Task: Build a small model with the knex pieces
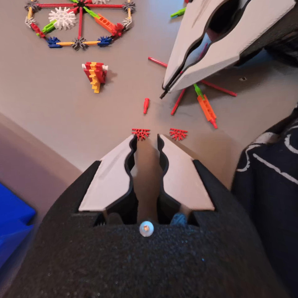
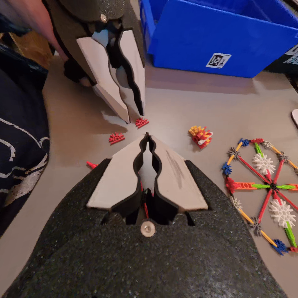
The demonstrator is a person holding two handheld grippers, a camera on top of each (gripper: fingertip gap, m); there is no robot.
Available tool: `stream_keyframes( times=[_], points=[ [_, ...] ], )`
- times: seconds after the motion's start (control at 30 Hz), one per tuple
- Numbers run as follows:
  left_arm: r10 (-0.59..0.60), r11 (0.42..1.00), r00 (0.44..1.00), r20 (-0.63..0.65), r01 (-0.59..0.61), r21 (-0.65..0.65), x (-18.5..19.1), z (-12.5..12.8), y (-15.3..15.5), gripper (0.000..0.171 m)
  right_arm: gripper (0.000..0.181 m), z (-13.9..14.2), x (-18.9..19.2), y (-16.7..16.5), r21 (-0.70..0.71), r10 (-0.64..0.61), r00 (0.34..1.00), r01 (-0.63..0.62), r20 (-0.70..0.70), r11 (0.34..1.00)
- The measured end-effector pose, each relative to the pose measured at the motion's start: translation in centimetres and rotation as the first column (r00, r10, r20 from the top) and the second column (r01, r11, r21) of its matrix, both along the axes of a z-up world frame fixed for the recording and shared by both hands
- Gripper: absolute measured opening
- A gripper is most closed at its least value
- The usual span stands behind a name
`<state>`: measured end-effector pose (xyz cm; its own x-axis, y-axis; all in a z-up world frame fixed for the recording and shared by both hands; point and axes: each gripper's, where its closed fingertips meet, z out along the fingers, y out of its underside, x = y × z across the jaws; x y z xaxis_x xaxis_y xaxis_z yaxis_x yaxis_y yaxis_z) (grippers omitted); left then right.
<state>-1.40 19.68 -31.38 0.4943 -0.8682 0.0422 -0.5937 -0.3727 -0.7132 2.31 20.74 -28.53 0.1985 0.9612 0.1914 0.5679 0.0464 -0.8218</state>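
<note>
My left gripper [image 1: 147, 137] is open and empty, tips low over the grey table. Its left fingertip [image 1: 134, 138] is right at a red half-round connector [image 1: 140, 133]. A second red connector [image 1: 178, 133] lies just right of the other fingertip. Both connectors also show in the right wrist view [image 2: 141, 122] [image 2: 116, 138]. My right gripper [image 2: 147, 137] is shut on a thin black piece [image 2: 147, 133] that sticks out past its tips. In the left wrist view it [image 1: 166, 88] hovers over the table beyond the connectors. A short red rod [image 1: 146, 105] lies between the grippers.
A wheel of rods and connectors [image 2: 266, 185] lies at the right. A red and yellow connector stack [image 2: 200, 137] sits near it. Loose red rods [image 1: 218, 87] and an orange piece [image 1: 207, 108] lie under my right gripper. A blue bin [image 2: 225, 40] stands behind. A person's dark printed clothing [image 2: 19, 145] borders the table. Across from one pair of fingers to the other is roughly 5 cm. Between my right fingertips and the short red rod [image 1: 146, 105] there is roughly 4 cm.
</note>
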Motion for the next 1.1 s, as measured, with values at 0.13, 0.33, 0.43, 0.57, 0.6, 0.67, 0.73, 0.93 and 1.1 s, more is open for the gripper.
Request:
stream_keyframes(
  times=[0.13,0.33,0.43,0.57,0.6,0.67,0.73,0.93,1.1],
  points=[
    [-0.13,0.99,0.991,-0.016,0.131,0.047,-0.5,0.6,-0.2,0.028,0.0,-0.5,-1.2,-0.9,0.014,0.03,0.999,-0.03,0.045,0.999],
    [-0.282,0.929,0.941,-0.186,0.317,0.192,-0.2,0.8,1.2,0.028,0.0,0.1,-0.5,-0.2,-0.008,0.006,1.0,-0.006,0.002,1.0],
    [-0.351,0.915,0.909,-0.226,0.384,0.123,0.0,0.1,1.0,0.023,0.0,0.2,-0.3,-0.4,-0.03,0.006,1.0,-0.007,-0.026,1.0],
    [-0.398,0.906,0.885,-0.242,0.421,0.049,-0.1,-0.7,0.9,0.017,0.0,0.0,-0.3,-0.5,-0.028,0.012,1.0,-0.012,-0.02,1.0],
    [-0.388,0.912,0.892,-0.233,0.408,0.041,-0.2,-0.7,1.0,0.016,0.0,0.0,-0.3,-0.5,-0.027,0.012,1.0,-0.012,-0.02,1.0],
    [-0.346,0.932,0.915,-0.209,0.361,0.037,-0.2,-0.7,1.3,0.016,0.0,0.1,-0.2,-0.5,-0.027,0.01,1.0,-0.011,-0.025,1.0],
    [-0.282,0.957,0.944,-0.172,0.29,0.024,-0.2,-0.7,1.4,0.015,0.0,0.1,-0.2,-0.5,-0.029,0.009,1.0,-0.01,-0.026,1.0],
    [0.042,0.998,0.999,-0.007,-0.042,-0.038,0.1,-0.4,1.7,0.015,0.0,-0.1,-0.7,-0.5,-0.033,0.006,1.0,-0.006,-0.009,0.999],
    [0.043,0.999,0.999,0.03,-0.042,-0.019,-0.4,0.2,0.9,0.023,0.0,-0.7,-1.8,-0.8,-0.026,0.021,0.999,-0.02,0.035,0.999]
  ],
)
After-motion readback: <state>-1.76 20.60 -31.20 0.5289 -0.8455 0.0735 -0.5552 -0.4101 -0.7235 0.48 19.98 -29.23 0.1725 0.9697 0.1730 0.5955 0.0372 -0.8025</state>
